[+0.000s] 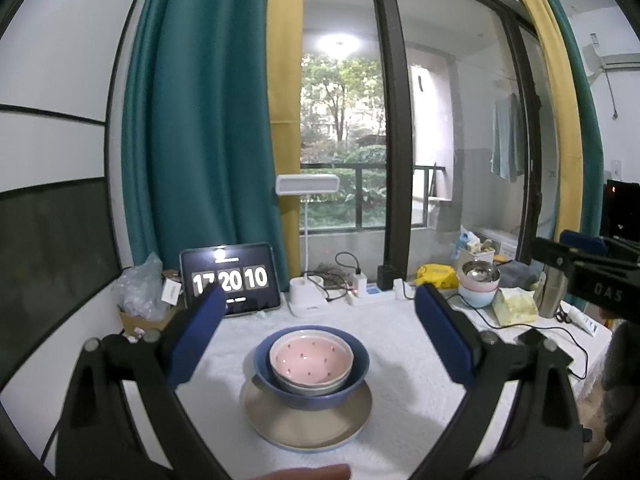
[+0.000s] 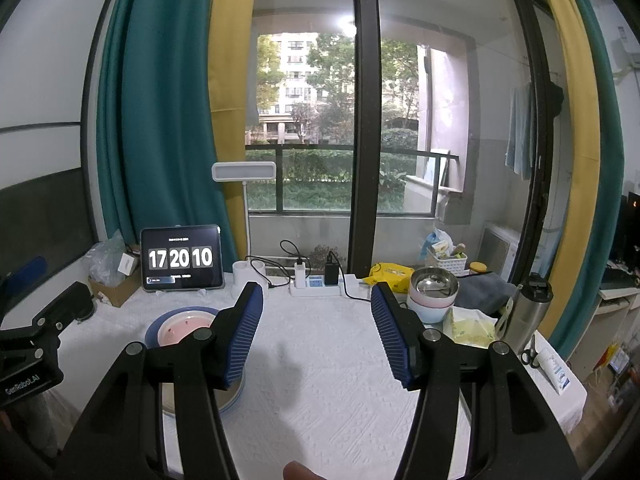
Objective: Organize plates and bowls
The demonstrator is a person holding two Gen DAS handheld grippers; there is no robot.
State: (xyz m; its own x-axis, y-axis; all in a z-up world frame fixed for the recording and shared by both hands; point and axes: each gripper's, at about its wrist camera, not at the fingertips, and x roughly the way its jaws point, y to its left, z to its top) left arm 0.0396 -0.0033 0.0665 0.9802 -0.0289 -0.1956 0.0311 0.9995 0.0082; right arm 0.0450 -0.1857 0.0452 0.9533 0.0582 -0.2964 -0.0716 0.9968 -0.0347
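both claws are held open and empty: left gripper (image 1: 316, 320), right gripper (image 2: 317, 332). most of the pink bowl (image 2: 182, 326) is hidden behind the right gripper's finger.

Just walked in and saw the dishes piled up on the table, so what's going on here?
A person holds a gripper in each hand over the white-covered table. Both the left gripper and right gripper are open and hold nothing. In front of the left one, the dishes look stacked: a pink bowl sits inside a blue bowl, which rests on a beige plate. A second stack of bowls, metal bowl on top, stands at the right, untouched.
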